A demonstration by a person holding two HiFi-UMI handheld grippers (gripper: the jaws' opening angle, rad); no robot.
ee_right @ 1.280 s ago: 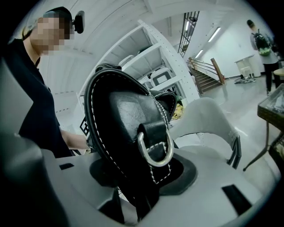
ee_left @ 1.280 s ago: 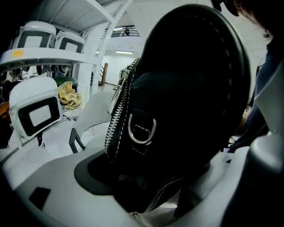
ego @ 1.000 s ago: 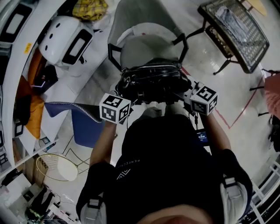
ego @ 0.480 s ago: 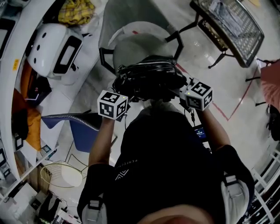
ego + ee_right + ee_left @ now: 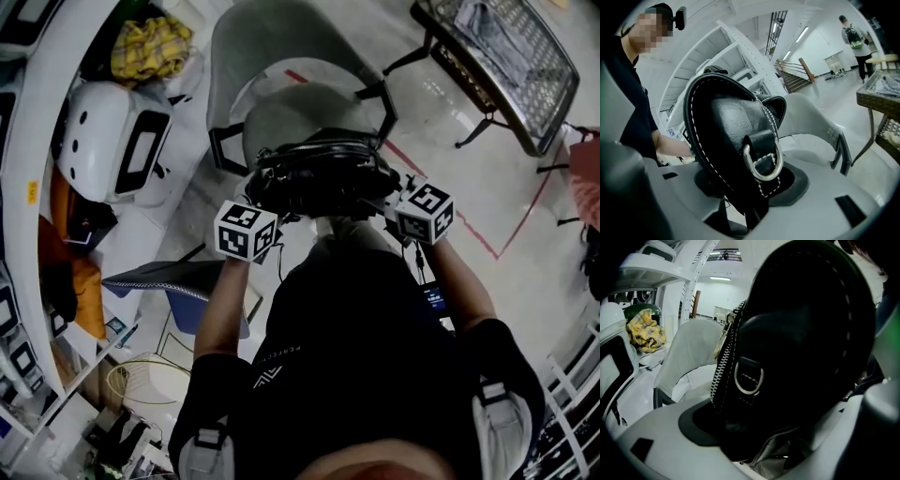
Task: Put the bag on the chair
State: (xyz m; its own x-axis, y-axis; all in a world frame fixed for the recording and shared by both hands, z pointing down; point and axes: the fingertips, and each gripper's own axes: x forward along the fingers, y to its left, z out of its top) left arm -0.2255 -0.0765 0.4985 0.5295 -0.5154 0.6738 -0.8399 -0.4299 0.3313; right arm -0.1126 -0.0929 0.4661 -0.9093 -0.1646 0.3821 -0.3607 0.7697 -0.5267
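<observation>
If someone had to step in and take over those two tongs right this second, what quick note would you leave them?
Left tongs: shut on one end of the black bag.
Right tongs: shut on the bag's other end.
Bag: held between the two, over the front of the grey chair; I cannot tell whether it touches the seat.
Done: bag lifted and brought to the chair.
Left to do: lower it onto the seat, open both tongs, draw them back.

Bag (image 5: pixel 323 176): held over the front of the chair (image 5: pixel 272 108).
Left gripper (image 5: pixel 266 208): set at its left end.
Right gripper (image 5: pixel 392 201): set at its right end.
</observation>
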